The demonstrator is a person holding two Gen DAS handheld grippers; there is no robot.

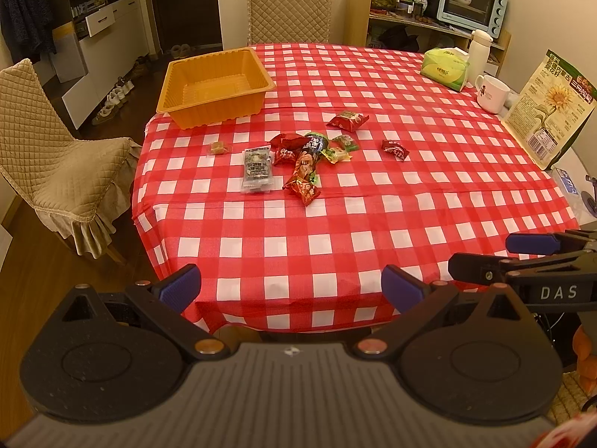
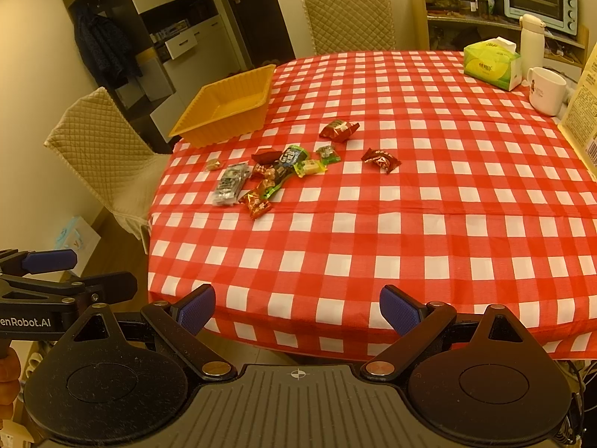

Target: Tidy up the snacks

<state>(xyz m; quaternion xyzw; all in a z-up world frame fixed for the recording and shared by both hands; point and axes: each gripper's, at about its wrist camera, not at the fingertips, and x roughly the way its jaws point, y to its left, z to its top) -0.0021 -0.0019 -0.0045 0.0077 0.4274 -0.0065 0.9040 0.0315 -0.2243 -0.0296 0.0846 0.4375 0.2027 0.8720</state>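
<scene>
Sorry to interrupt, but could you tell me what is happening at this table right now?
A person holds a claw in each hand at the near edge of the table. The left claw and right claw are both open and hold nothing. The snacks lie scattered mid-table on the checked cloth, none yet in the orange tray, which sits bare at the far left. Sorting has not begun.

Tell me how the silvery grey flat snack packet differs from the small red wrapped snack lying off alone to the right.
The silvery grey flat snack packet is long, rectangular and flat; the small red wrapped snack is shorter, puffier, with crimped ends. The grey packet lies at the left edge of the snack cluster, near the orange plastic tray; the red one sits apart, on the right. Both rest on the red-and-white checked tablecloth, outside the tray.
</scene>
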